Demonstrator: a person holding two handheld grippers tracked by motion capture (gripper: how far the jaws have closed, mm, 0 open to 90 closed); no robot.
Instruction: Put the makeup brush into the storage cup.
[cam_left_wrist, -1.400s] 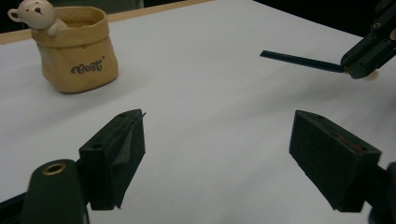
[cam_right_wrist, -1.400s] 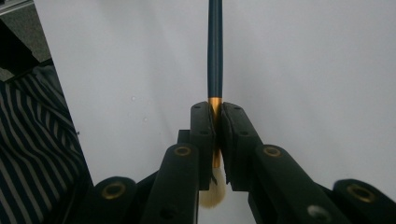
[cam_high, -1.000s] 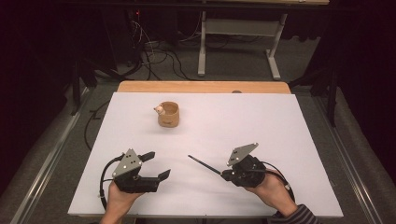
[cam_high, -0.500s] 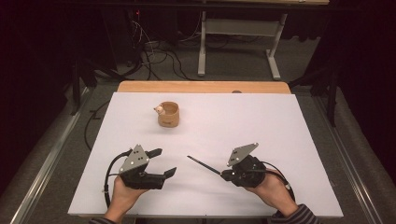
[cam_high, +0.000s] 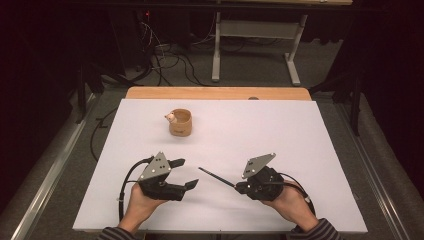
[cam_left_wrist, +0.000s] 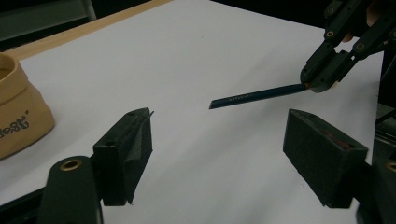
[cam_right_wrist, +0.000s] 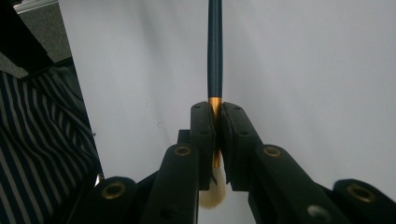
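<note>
A brush (cam_high: 216, 177) with a dark blue handle points left over the white table. My right gripper (cam_high: 239, 186) is shut on its gold ferrule, at the front right. In the right gripper view the jaws (cam_right_wrist: 218, 112) pinch the ferrule, the handle (cam_right_wrist: 215, 46) runs straight ahead and pale bristles (cam_right_wrist: 212, 196) hang behind the jaws. My left gripper (cam_high: 189, 173) stands open at the front left with nothing between its jaws, its fingers aimed at the handle's free end. From the left gripper (cam_left_wrist: 222, 128) the brush (cam_left_wrist: 257, 95) lies just ahead, held by the right gripper (cam_left_wrist: 322, 77).
A small tan cup (cam_high: 180, 122) with a pale little object on its rim stands at the back left of the white table sheet (cam_high: 280, 135); its side also shows in the left gripper view (cam_left_wrist: 18, 116). A striped sleeve (cam_right_wrist: 42, 154) lies close beside the right gripper.
My left gripper has shifted a little to the right and forward, closer to the brush's free end. The right gripper and brush have stayed put.
</note>
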